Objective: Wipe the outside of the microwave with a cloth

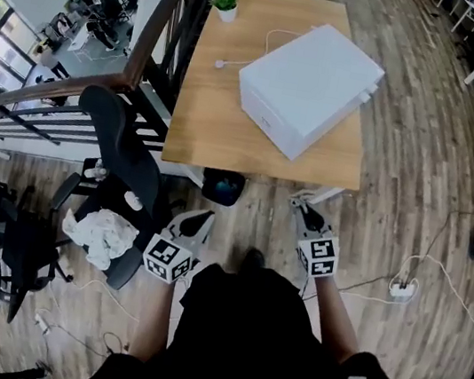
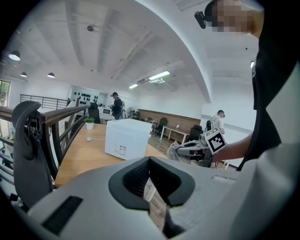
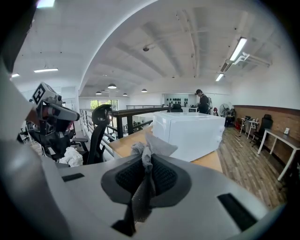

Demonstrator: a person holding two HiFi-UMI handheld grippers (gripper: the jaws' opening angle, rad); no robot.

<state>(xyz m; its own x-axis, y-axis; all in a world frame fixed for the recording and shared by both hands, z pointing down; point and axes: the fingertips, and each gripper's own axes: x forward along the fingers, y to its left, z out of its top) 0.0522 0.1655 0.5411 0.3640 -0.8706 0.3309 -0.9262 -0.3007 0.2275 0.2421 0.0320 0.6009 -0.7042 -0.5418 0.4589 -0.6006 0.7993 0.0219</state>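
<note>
Right tongs pinched a grey cloth; left tongs were pressed together, both apart from the white microwave.

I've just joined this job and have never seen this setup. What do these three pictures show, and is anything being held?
There is no robot arm. A person holds two hand tools, each with two jaws. The top-down picture comes from a camera on the person's head. It shows the left gripper and the right gripper in front of a wooden table. The other two pictures come from cameras riding on each gripper, looking along its jaws. On the table stand a white microwave and a small potted plant. The right gripper's jaws are closed on a grey cloth. The left gripper's jaws are together with nothing between them. Neither gripper touches the microwave.
</note>
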